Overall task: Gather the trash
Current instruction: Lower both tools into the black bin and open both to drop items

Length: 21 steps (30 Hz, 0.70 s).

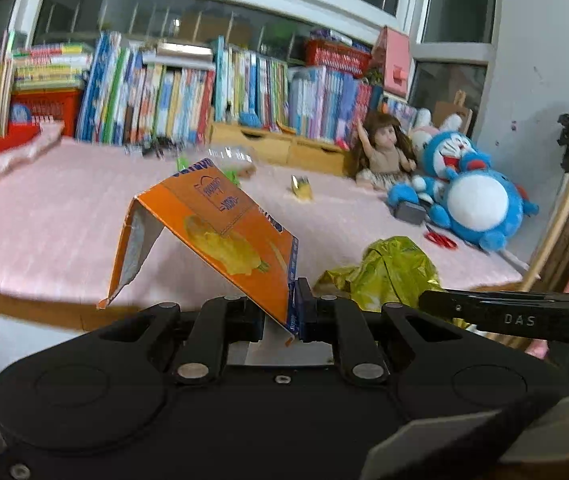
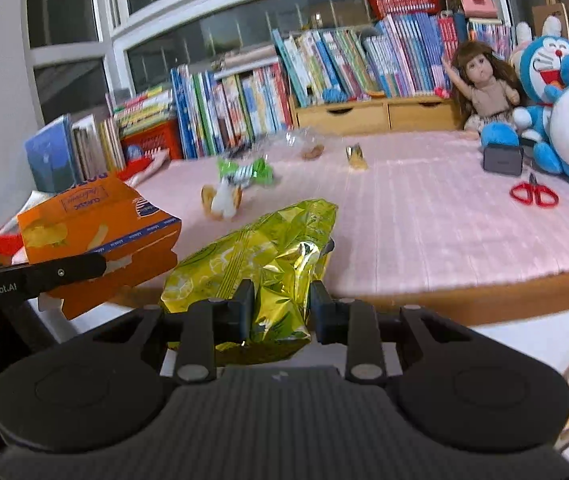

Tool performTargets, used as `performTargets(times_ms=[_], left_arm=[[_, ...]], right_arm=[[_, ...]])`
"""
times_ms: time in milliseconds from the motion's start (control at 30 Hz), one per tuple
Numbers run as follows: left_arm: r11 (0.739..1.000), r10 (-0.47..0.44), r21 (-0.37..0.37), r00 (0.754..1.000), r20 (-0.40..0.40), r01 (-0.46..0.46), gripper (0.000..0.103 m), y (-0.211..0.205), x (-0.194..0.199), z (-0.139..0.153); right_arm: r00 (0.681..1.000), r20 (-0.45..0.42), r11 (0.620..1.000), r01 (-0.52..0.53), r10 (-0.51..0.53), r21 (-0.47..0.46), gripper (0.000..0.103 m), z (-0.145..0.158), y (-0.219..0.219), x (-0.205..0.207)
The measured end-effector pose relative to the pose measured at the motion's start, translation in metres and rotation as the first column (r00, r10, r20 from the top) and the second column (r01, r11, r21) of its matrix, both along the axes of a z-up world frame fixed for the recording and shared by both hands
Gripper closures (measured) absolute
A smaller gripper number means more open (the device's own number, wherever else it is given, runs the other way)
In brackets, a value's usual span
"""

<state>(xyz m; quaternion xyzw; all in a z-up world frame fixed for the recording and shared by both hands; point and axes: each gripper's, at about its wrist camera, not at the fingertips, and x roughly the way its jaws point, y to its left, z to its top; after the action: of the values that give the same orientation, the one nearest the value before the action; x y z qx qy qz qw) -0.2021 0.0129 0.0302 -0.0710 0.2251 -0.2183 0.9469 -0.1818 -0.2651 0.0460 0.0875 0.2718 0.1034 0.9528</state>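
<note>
Item 1: orange carton (image 1: 220, 236), one, flattened and torn. Held in the left gripper (image 1: 282, 312), jaws clamped on its lower corner edge. Long axis runs up and away to the left from the jaws, the far end folded over and hanging down above the near table edge. In the right wrist view it (image 2: 96, 232) shows at far left, off the table's near corner.

Item 2: yellow-green foil bag (image 2: 260, 264), one, crumpled. Held in the right gripper (image 2: 278, 312), jaws pressed into its lower part. Long axis points forward and slightly right, its far end over the near edge of the pink tablecloth (image 2: 424, 216).

Item 3: loose trash on the tablecloth, well apart from both grippers:
- green-and-white wrapper (image 2: 246, 172), one
- white and tan wrapper (image 2: 222, 198), one, just in front of the green one
- clear plastic wrapper (image 2: 304, 142), one, with a brown bit inside
- small gold foil piece (image 2: 356, 158), one

Item 4: other things on the table:
- red scissors (image 2: 534, 194), one pair, handles toward the near edge
- dark box (image 2: 502, 160), one
- blue plush toy (image 2: 560, 108), one
- doll (image 2: 482, 88), one, seated upright, one arm raised
- row of books (image 2: 324, 76) along the window, too many to count.
</note>
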Motion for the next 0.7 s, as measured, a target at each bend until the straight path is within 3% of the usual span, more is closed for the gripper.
performTargets(times_ms=[267, 400, 533, 600, 700], left_arm=[[0.995, -0.065, 0.068, 0.98, -0.187, 0.079, 0.089, -0.014, -0.027, -0.04], [0.994, -0.077, 0.046, 0.955, -0.285, 0.094, 0.089, -0.014, -0.025, -0.062], [0.994, -0.083, 0.041, 0.939, -0.334, 0.103, 0.089, -0.019, -0.015, -0.083], [0.993, -0.066, 0.068, 0.92, -0.387, 0.101, 0.089, -0.024, -0.006, -0.091], [0.984, -0.018, 0.142, 0.864, -0.504, 0.104, 0.089, -0.03, 0.008, -0.108]], right_arm=[[0.981, -0.16, 0.993, -0.119, 0.113, -0.028, 0.071, -0.033, 0.025, -0.024], [0.959, -0.255, 0.989, -0.14, 0.122, -0.054, 0.071, -0.057, 0.034, -0.024], [0.945, -0.311, 0.985, -0.143, 0.105, -0.102, 0.071, -0.077, 0.038, -0.015], [0.935, -0.341, 0.98, -0.151, 0.098, -0.131, 0.071, -0.085, 0.041, -0.009], [0.921, -0.378, 0.975, -0.163, 0.096, -0.149, 0.071, -0.095, 0.041, -0.005]])
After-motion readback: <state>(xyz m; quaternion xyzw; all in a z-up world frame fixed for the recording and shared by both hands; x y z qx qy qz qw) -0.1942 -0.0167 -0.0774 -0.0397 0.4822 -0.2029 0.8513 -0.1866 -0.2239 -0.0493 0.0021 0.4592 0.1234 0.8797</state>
